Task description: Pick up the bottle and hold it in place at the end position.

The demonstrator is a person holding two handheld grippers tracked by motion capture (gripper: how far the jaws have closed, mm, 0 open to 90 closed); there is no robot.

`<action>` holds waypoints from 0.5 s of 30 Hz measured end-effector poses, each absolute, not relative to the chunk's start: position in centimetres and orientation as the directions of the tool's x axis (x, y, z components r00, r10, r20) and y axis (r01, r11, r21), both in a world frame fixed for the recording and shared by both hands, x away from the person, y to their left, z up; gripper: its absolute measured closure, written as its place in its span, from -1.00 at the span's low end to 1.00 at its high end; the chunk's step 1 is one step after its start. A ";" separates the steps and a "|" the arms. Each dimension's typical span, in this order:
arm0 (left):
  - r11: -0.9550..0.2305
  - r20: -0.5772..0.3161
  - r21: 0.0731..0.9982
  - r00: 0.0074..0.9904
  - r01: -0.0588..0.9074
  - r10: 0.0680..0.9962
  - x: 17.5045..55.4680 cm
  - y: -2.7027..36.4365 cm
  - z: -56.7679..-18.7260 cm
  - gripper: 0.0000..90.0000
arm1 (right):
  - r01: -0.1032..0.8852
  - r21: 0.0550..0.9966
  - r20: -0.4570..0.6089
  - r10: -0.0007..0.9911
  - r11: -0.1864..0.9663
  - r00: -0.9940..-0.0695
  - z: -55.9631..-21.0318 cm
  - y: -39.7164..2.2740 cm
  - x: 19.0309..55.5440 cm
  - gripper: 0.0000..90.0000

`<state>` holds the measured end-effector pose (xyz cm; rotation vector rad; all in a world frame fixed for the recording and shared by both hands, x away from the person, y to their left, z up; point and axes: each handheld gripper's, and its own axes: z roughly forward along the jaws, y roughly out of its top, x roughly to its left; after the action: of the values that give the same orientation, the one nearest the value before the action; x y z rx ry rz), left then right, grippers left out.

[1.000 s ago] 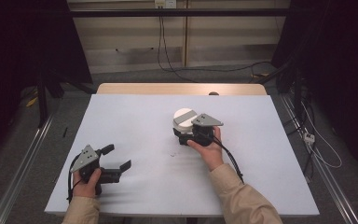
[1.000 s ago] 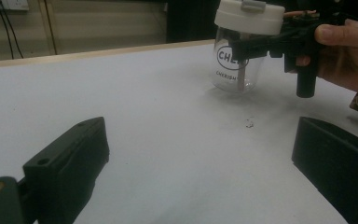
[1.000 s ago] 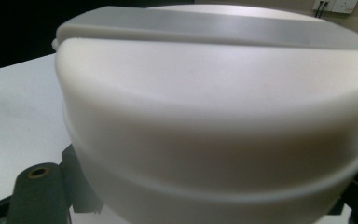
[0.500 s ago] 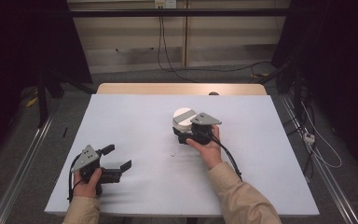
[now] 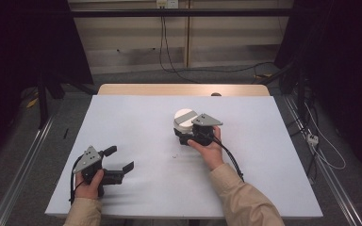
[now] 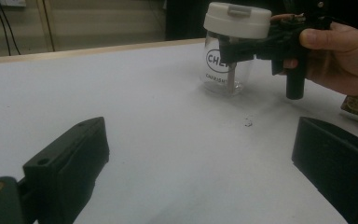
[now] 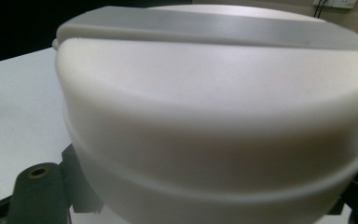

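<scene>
The left gripper (image 5: 118, 162) is resting nearest the person, well apart from the jar (image 5: 184, 123) and on the near-left side of it, its jaws standing wide open with nothing between them. In the left gripper view those two black jaws are framing bare white table (image 6: 135, 121), with the jar standing beyond them.

The right gripper (image 5: 185, 136) is sitting hard against the jar's near side, its jaws closed around the clear body just under the lid (image 6: 237, 19), and the hand (image 5: 211, 147) behind it is steadying the grip. The jar is standing upright on the table, a little beyond the middle.

The jar is looking like clear glass or hard plastic with a broad cream lid: stiff, smooth and probably slippery, likely light if empty, though its contents are hard to make out. Squeezing the body just below the lid, as now, seems the soundest hold, since the lid's overhang would be stopping it from sliding down. If the lid is to come off, the left gripper would be taking it across its rim.
</scene>
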<state>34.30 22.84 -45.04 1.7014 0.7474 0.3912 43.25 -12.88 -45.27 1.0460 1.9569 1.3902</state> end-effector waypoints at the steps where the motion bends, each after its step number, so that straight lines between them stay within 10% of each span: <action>1: -0.117 -0.129 0.955 0.739 0.271 0.662 34.3 22.8 -45.0 -0.92 | 0.293 0.940 0.024 0.823 0.174 -0.567 -45.3 -12.9 43.3 -0.59; 15: -0.121 -0.130 0.954 0.741 0.274 0.659 34.3 22.8 -45.1 -0.92 | 0.296 0.937 0.023 0.814 0.184 -0.580 -45.6 -12.4 43.2 -0.59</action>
<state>34.31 22.80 -45.07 1.7056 0.7465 0.3868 43.18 -12.36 -45.65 1.0377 1.9752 1.3914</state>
